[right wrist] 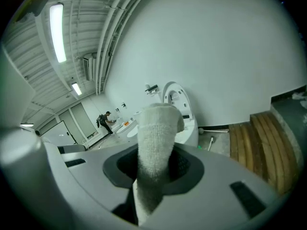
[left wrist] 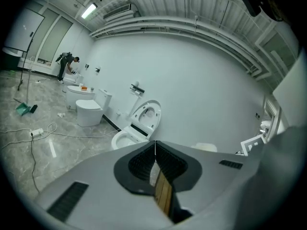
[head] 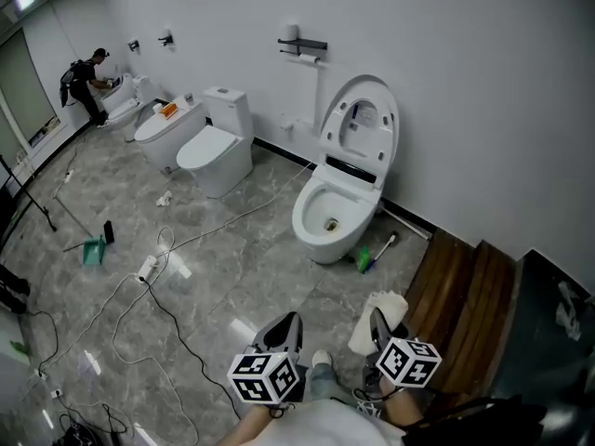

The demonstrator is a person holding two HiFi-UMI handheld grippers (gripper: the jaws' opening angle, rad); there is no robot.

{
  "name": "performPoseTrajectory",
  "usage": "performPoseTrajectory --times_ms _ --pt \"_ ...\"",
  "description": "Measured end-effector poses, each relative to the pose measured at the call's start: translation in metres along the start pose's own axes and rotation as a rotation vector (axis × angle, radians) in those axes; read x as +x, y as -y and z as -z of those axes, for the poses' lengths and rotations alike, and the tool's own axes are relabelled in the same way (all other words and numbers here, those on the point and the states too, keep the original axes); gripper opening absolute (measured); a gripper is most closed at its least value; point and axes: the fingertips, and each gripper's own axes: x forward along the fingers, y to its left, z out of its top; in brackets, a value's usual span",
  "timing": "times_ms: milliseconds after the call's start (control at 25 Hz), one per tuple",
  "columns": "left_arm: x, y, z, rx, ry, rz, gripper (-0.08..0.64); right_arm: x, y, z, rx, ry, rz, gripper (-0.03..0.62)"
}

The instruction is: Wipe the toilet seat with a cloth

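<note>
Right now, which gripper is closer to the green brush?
Right. The right gripper, holding the cloth, is just below the green brush; the left gripper is farther left.

**Hidden, cropped or too small**

In the right gripper view the cloth [right wrist: 154,143] blocks most of the toilet [right wrist: 173,96] bowl. In the left gripper view the left gripper [left wrist: 154,146] body hides the bowl's base. The distant person [head: 88,82] is too small to read, as is the orange item [head: 168,110] on a far toilet [head: 160,136].
</note>
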Motion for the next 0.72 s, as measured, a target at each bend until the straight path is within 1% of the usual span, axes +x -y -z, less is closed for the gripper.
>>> performPoseTrajectory --times_ms 120,240,440,560,720 --pt "0.032 -0.005 -0.014 0.001 -0.003 -0.007 0.017 0.024 0.015 -0.019 0.012 -0.010 0.017 0.097" --pt "0.067 -0.009 -0.038 0.011 0.016 -0.007 0.017 0.051 0.027 -0.047 0.013 -0.002 0.030 0.097" --pt "0.123 -0.009 -0.073 0.040 0.041 -0.001 0.017 0.102 0.037 -0.089 0.011 0.011 0.004 0.098" --pt "0.147 -0.009 -0.084 0.054 0.048 -0.002 0.017 0.127 0.043 -0.107 0.001 0.014 0.000 0.097" --pt "0.177 -0.021 -0.090 0.045 0.023 -0.010 0.017 0.153 0.043 -0.123 0.001 0.015 -0.007 0.097"
